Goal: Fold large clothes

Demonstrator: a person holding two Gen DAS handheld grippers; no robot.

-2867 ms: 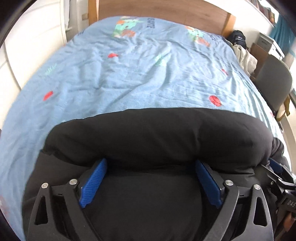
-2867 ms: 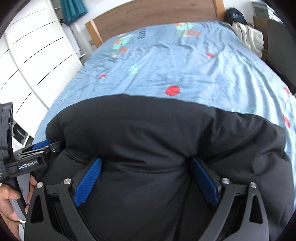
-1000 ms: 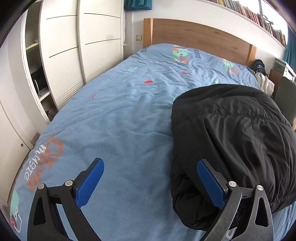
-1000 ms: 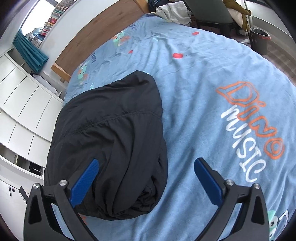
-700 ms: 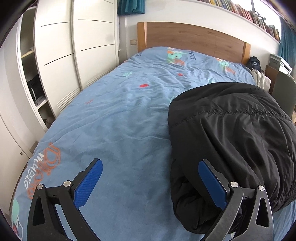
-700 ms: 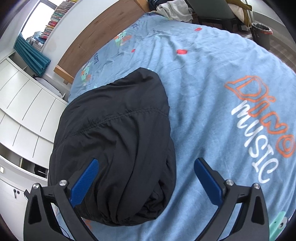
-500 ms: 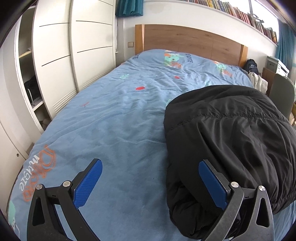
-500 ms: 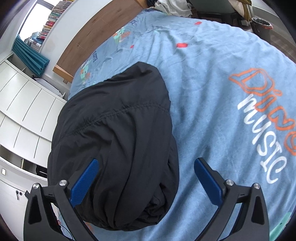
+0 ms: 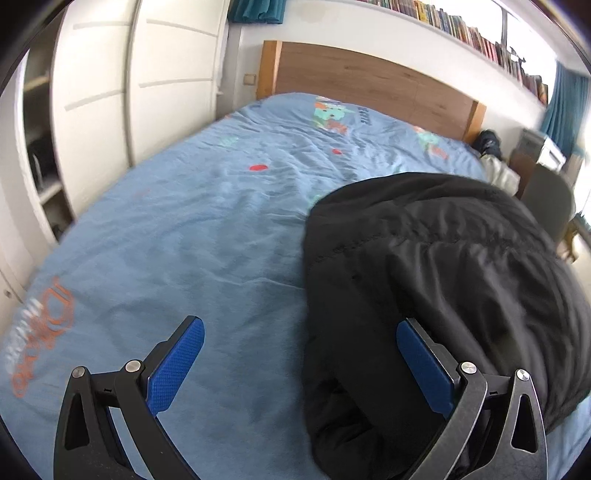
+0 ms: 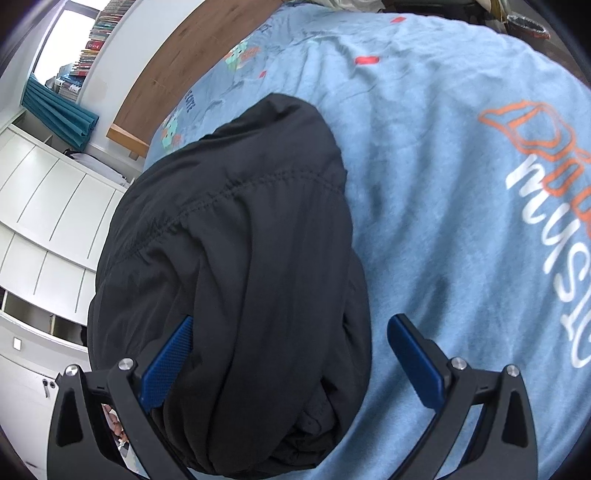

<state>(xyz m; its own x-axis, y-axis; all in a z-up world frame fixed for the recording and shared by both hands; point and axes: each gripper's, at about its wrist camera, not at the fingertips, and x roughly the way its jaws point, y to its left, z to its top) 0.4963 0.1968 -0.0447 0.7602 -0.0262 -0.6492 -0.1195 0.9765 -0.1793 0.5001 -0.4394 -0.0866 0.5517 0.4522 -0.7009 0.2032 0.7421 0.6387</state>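
the black jacket (image 9: 443, 280) lies folded into a thick, rounded bundle on the bed (image 9: 207, 236), on a light blue cover with small red spots and cartoon prints. a stitched seam runs across its upper layer, and the near end shows loose, bunched folds.

the left tool (image 9: 299, 365) is spread wide and holds nothing. its left blue pad (image 9: 173, 369) hangs over bare cover; its right pad (image 9: 424, 373) sits at the near left edge of the jacket, and whether it touches the fabric cannot be told. the jacket's left side falls between the two pads, filling the right half of this view.

the right tool (image 10: 291, 363) is also spread wide and grips nothing. its left pad (image 10: 168, 362) is against or just over the jacket's dark fabric, partly hidden by it; its right pad (image 10: 415, 363) is over the blue cover, just beside the jacket's right edge. the near end of the bundle sits between these pads.

orange and white lettering (image 10: 554, 206) is printed on the cover to the right of the jacket. a wooden headboard (image 9: 369, 81) stands at the far end of the bed, white wardrobe doors (image 9: 129, 85) run along its left side, and a row of books (image 9: 461, 29) lines a shelf above the headboard. a grey chair (image 9: 550, 203) stands beyond the jacket at the right.
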